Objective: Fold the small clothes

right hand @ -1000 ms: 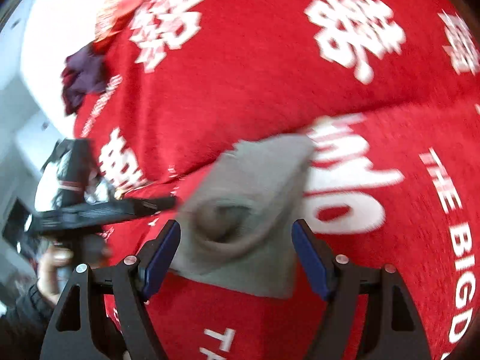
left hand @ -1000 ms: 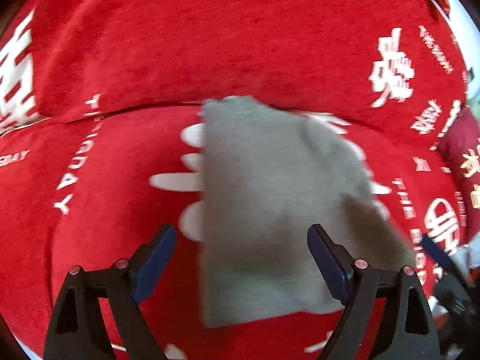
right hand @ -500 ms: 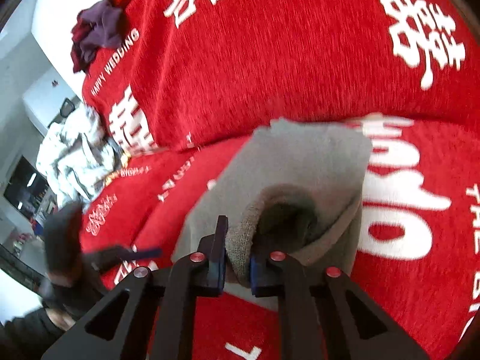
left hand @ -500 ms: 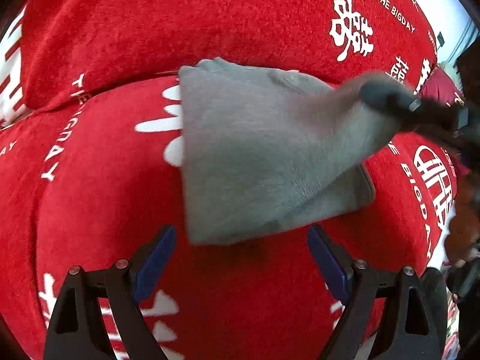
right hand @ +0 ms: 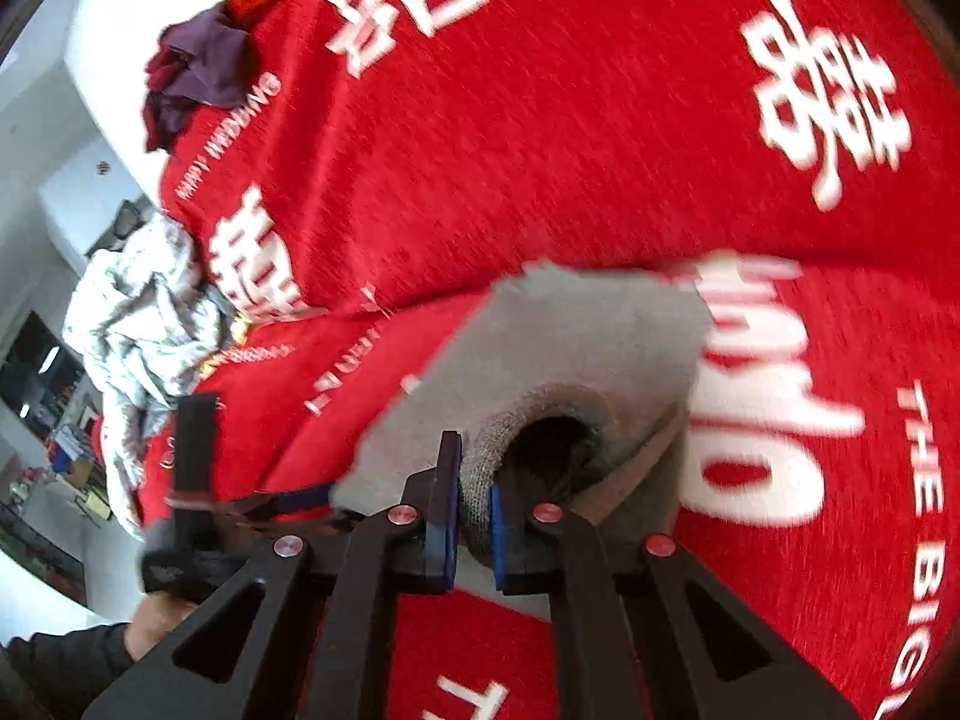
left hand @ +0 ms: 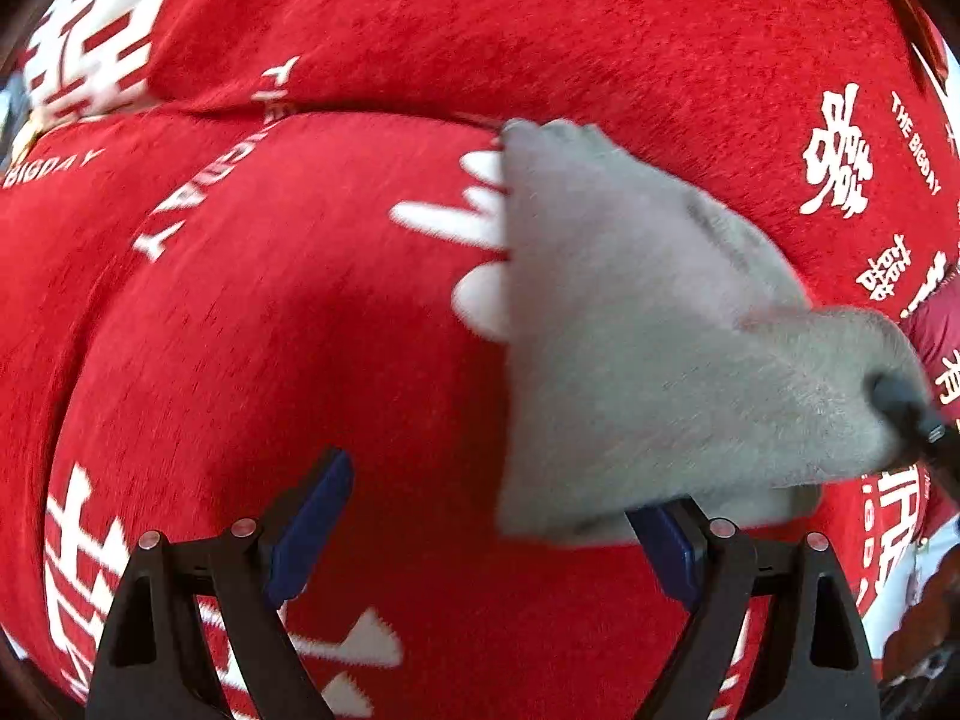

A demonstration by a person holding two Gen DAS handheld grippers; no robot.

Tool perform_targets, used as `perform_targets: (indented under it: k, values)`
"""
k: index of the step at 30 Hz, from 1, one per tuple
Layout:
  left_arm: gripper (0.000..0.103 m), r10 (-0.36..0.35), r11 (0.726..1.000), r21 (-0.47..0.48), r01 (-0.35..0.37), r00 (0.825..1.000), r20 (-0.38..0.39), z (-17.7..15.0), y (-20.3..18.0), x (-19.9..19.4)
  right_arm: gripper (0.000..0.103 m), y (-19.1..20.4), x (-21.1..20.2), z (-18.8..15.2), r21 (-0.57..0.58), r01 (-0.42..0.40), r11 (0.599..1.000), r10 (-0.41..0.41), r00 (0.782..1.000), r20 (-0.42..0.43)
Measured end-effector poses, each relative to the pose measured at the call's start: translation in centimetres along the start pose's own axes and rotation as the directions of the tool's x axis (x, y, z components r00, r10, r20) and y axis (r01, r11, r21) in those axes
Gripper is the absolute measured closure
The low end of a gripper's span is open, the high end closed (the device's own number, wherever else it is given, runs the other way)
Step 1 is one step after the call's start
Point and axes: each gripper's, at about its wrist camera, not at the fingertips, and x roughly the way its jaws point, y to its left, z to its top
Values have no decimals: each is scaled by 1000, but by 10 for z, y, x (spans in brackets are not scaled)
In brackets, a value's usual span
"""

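Observation:
A small grey garment (left hand: 630, 330) lies on the red cover, its right end lifted. My right gripper (right hand: 474, 516) has its jaws closing tight on the garment's rolled hem (right hand: 480, 468), and the blue pads press on it from both sides. The left wrist view shows that gripper (left hand: 906, 414) as a dark tip at the garment's raised right corner. My left gripper (left hand: 489, 531) stands open just above the cover. The garment's near left corner (left hand: 522, 516) lies between its fingers, against the right finger (left hand: 666, 546). In the right wrist view the left gripper (right hand: 198, 480) is at the left, held by a hand.
The red cover (left hand: 270, 330) with white lettering spans both views, with a seam behind the garment. A dark purple clothes heap (right hand: 192, 72) and a white patterned garment (right hand: 138, 330) lie far left. A maroon cloth (left hand: 936, 324) sits at the right edge.
The right gripper shut on the garment's hem and raised that end. The left gripper slid leftward and lower, so the garment now sits toward its right finger.

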Motion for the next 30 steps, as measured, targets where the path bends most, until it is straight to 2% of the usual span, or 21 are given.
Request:
perform_targets:
  k: [3, 6, 9, 12, 13, 14, 16, 19, 21, 23, 24, 27, 28, 29, 30]
  values:
    - [14, 39, 999, 19, -39, 999, 22, -7, 5, -3, 96, -17, 7, -20, 38, 18, 999, -17, 999, -35]
    - [14, 49, 998, 33, -49, 999, 3, -7, 4, -4, 96, -23, 12, -34, 41, 32, 999, -30, 998, -59]
    - [14, -12, 998, 66, 13, 1000, -23, -12, 2, -19, 93, -19, 6, -37, 26, 13, 1000, -11, 996, -85]
    - [14, -65, 988, 145, 62, 998, 17, -16, -5, -47, 84, -22, -16, -29, 39, -40, 998, 41, 999, -29]
    - [14, -71, 984, 165, 65, 997, 32, -13, -8, -53, 70, -25, -24, -24, 37, -38, 999, 38, 999, 7]
    - [14, -80, 982, 175, 71, 996, 42, -9, -10, -56, 47, -30, -32, -15, 42, -15, 999, 12, 999, 52]
    - [14, -100, 980, 180, 88, 993, 60, 7, -16, -57, 29, -38, -34, 3, 59, 28, 998, -34, 995, 95]
    - [14, -102, 980, 177, 88, 992, 71, 34, -24, -40, 29, -62, -9, 41, 116, 23, 993, -32, 997, 70]
    - [14, -107, 984, 149, 99, 993, 47, 50, -27, -23, 32, -85, 24, 61, 185, 12, 983, -14, 1000, 10]
    - [14, -132, 984, 125, 129, 991, 16, 57, -31, -9, 37, -99, 53, 74, 207, 52, 977, -43, 998, -52]
    - [14, -133, 983, 128, 131, 991, 6, 58, -34, -2, 37, -103, 67, 79, 198, 81, 977, -65, 994, -83]
    - [14, -95, 980, 170, 100, 995, -36, 54, -44, 19, 41, -107, 95, 85, 159, 96, 983, -75, 989, -129]
    - [14, -102, 979, 172, 109, 994, -45, 51, -46, 23, 50, -106, 99, 87, 147, 96, 985, -77, 989, -128]
    - [14, -114, 978, 168, 122, 992, -54, 49, -46, 27, 64, -103, 103, 88, 118, 101, 988, -87, 989, -121]
    - [14, -123, 978, 160, 131, 991, -60, 47, -45, 29, 73, -96, 105, 89, 57, 118, 991, -111, 988, -107]
